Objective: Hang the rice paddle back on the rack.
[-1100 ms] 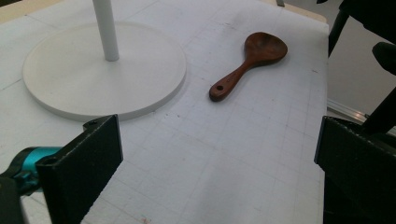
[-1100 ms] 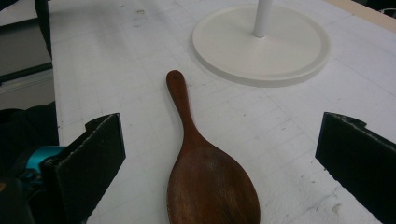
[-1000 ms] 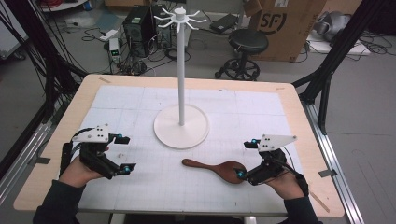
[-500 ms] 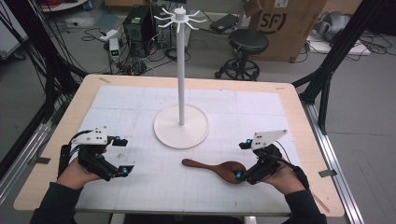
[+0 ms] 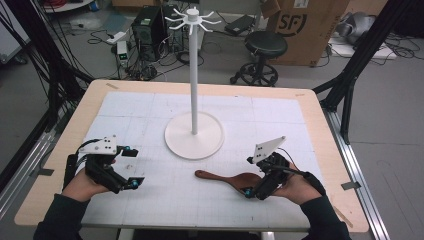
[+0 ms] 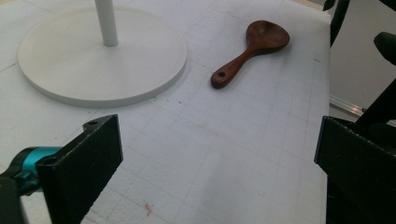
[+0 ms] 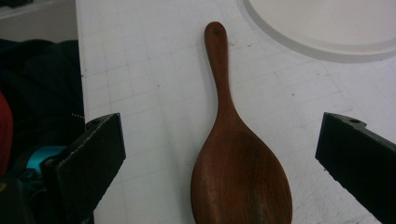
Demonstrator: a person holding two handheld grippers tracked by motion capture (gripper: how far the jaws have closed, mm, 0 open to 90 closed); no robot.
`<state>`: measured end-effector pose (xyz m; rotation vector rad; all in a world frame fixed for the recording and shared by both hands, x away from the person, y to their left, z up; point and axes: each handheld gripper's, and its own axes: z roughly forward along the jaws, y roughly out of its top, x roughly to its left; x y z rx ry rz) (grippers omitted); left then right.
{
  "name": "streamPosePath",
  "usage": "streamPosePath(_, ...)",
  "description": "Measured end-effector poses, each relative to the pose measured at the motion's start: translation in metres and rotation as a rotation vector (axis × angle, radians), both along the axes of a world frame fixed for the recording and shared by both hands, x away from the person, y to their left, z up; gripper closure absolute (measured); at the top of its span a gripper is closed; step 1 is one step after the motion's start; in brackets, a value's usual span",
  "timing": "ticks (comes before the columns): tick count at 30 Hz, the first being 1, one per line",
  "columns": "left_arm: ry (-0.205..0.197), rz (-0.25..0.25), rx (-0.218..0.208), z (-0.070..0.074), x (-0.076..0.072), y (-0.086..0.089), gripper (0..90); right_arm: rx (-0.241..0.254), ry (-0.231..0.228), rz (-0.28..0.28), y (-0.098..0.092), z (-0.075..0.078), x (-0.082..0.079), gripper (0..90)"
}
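White gridded surface, cluttered lab floor behind, white hook stand on its round base mid-table. Wooden spoon lies flat on the surface, just in front of the stand base, apart from it.

Key relation: spoon sits right at the right gripper. In the right gripper view the spoon lies straight ahead between the two fingers, bowl nearest the gripper, handle pointing away, long axis running along the gripper's line of sight. Fingers are spread wide, one either side of the bowl, not touching the wood. Bowl looks centred in the gap. In the high view the handle end with the hole points toward the left hand's side, bowl end under the right gripper.

Left gripper is well apart from the spoon; in the left gripper view the spoon is far ahead and off to the right of its fingers, which are also spread wide with nothing between them. Right hand is clearly the nearer one, so the grasp looks like its job.

Versus a second ago: right gripper has tipped down and closed in over the bowl end; left gripper has drifted slightly back toward the person. Spoon and stand unmoved.
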<state>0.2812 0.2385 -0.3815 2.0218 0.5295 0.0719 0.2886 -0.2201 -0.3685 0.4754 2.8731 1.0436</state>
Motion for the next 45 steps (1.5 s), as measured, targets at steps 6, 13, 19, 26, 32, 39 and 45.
streamPosePath(6,0.0,-0.001,0.001,0.0,0.0,-0.001,1.7,-0.07,0.003,0.004,0.009,-0.001,0.005,0.3)
streamPosePath(13,0.005,-0.002,0.005,0.0,-0.001,-0.002,1.7,-0.135,0.006,0.02,0.026,-0.003,0.01,0.4)
streamPosePath(19,0.006,-0.009,0.011,-0.001,0.0,-0.003,1.7,-0.205,0.031,0.043,0.04,-0.008,0.013,0.4)
streamPosePath(26,0.006,-0.009,0.017,-0.001,0.0,-0.003,1.7,-0.239,0.051,0.054,0.05,-0.01,0.017,0.4)
streamPosePath(32,0.013,-0.009,0.02,-0.002,0.0,-0.003,1.7,-0.311,0.048,0.016,0.06,-0.015,0.021,0.4)
streamPosePath(39,0.012,-0.009,0.023,-0.003,0.0,-0.003,1.7,-0.37,0.053,0.037,0.077,-0.017,0.023,1.7)
streamPosePath(45,0.009,-0.012,0.023,-0.002,0.0,-0.003,1.7,-0.443,0.042,0.03,0.091,-0.023,0.026,4.2)
